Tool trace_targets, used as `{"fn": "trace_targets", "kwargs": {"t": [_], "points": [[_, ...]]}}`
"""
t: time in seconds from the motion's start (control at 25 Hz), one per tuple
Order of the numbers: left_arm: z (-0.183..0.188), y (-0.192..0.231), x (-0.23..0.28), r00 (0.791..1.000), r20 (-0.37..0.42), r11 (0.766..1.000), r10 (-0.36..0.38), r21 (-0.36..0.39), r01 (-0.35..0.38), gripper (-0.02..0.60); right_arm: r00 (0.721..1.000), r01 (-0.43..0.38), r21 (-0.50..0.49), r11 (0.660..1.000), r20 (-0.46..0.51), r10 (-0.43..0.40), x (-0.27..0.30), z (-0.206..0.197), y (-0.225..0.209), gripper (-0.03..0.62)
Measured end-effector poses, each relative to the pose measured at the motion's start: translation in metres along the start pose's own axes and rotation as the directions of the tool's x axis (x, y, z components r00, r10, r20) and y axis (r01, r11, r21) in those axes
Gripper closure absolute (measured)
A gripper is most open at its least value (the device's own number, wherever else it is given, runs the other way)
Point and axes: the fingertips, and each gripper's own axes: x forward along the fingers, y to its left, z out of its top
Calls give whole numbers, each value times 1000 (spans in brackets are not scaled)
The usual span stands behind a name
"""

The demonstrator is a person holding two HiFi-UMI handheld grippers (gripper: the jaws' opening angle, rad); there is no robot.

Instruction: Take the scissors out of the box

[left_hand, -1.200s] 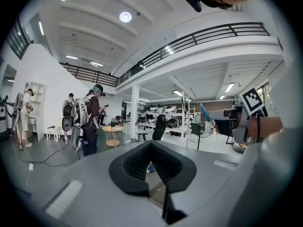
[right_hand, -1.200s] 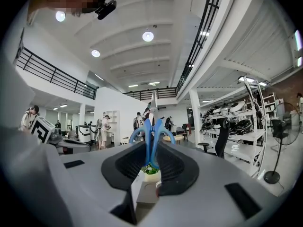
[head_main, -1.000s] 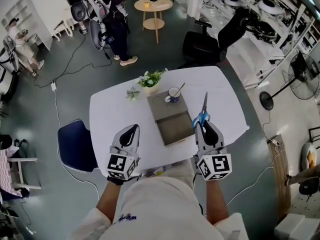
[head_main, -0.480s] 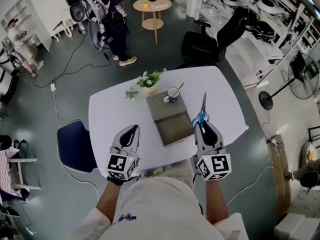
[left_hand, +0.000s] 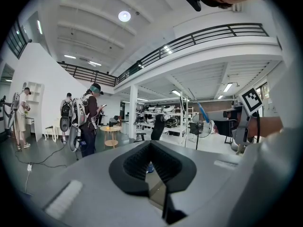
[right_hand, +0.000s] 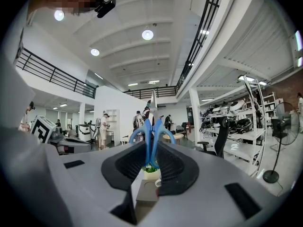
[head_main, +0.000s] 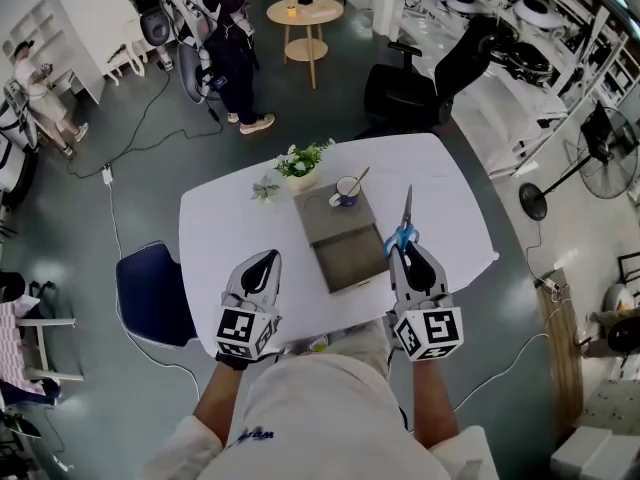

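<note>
Nothing has shifted — our right gripper (head_main: 405, 252) pinches the scissors (head_main: 407, 214) beside the box (head_main: 338, 230); our left gripper (head_main: 267, 257) stays pressed together, empty.

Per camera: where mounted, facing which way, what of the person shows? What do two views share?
Head view: on the head, looking steeply down at the table, box, both forearms, left gripper, right gripper.
Left gripper view: on the left gripper, facing level across the room over shut, empty jaws; other forearm at right.
Right gripper view: on the right gripper, facing level, jaws clamping the scissors.
Shared: head and right gripper views both show scissors and box.
</note>
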Motion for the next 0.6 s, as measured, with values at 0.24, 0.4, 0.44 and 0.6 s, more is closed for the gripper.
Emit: {"fn": "trace_targets", "kwargs": {"t": [0.24, 0.4, 0.44, 0.6], "points": [[2, 6, -3, 1000, -2, 1000, 7, 0, -7, 584, 1000, -9, -12, 1000, -14, 9, 5, 1, 5, 513], [5, 12, -7, 1000, -4, 1000, 23, 0, -23, 584, 1000, -15, -14, 1000, -23, 15, 5, 2, 8, 513], [5, 13, -8, 1000, -5, 1000, 25, 0, -25, 584, 1000, -16, -12, 1000, -23, 15, 5, 2, 8, 513], [1, 14, -9, 1000, -8, 1000, 28, -3, -28, 584, 1000, -17, -9, 1000, -26, 16, 6, -1, 8, 513]]}}
